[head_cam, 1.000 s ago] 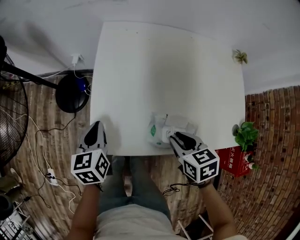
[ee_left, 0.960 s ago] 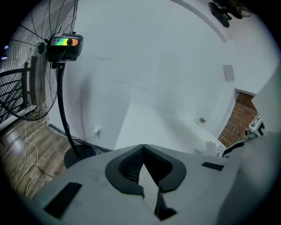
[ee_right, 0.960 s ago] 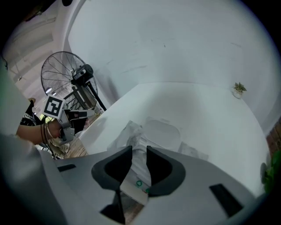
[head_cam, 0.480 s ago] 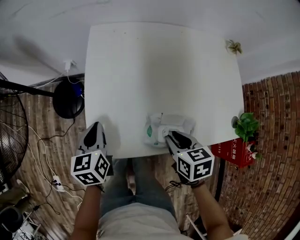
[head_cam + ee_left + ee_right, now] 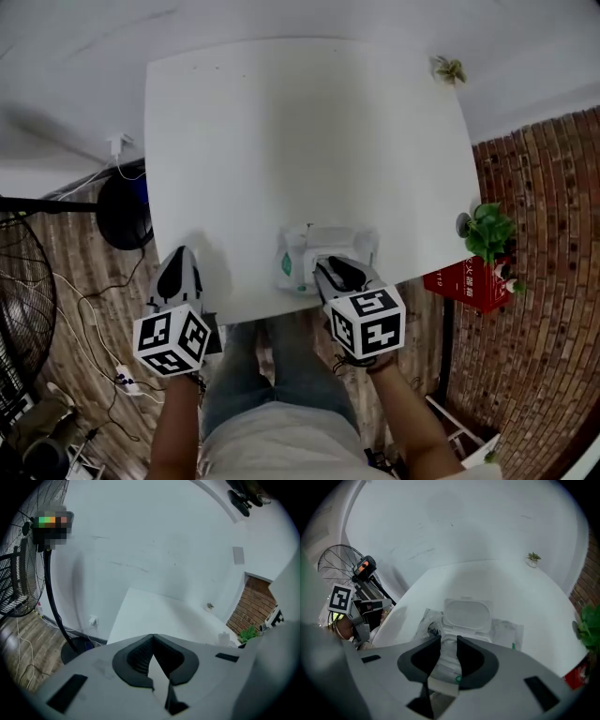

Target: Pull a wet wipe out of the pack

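Since a second ago, the right gripper (image 5: 336,274) has crept farther over the wipe pack (image 5: 298,255), which lies at the near edge of the table (image 5: 300,141). Its jaws are narrowly parted over the opening below the flipped-back lid (image 5: 467,613), apparently lining up a pinch. The left gripper (image 5: 178,272) hangs closed and empty at near left, out of the way.

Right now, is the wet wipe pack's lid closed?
No, the lid stands flipped open at the far side of the wet wipe pack.

Pack (image 5: 302,253) near end hidden under right tool (image 5: 329,269); fan (image 5: 19,281) cropped.
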The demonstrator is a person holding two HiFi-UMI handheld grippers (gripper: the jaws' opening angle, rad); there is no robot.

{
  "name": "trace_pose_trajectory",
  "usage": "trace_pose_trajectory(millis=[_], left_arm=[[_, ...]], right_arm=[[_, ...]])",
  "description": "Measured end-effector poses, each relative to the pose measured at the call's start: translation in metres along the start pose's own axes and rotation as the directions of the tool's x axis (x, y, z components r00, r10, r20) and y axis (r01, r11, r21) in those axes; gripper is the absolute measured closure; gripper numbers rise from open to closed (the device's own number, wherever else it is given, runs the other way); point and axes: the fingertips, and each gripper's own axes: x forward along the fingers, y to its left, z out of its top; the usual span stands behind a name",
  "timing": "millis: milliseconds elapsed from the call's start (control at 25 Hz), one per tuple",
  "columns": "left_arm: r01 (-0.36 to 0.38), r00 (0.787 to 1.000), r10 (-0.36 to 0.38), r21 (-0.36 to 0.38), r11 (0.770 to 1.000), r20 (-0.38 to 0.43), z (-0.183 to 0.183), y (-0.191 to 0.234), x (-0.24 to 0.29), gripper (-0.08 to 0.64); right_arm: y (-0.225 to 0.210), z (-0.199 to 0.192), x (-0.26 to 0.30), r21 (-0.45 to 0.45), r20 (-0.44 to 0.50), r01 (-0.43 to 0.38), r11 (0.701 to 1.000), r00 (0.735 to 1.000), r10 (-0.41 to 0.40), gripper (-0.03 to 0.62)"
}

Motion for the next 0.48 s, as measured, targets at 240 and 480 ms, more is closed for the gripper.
trace_pose_trajectory(millis=[240,480], left_arm=[[-0.007,1.0,0.007,0.013,1.0,-0.009,0.006,0.006,0.005,0.555],[-0.001,1.0,0.001,0.029,1.0,-0.023,0.011,0.005,0.014,0.555]], right_arm=[[-0.005,-0.004,0.005,-0.003,-0.076,0.073,0.997,0.994,-0.073,0.519],[-0.004,-0.005,0.005,-0.002,-0.107,0.057,0.998,0.993,-0.057,0.523]])
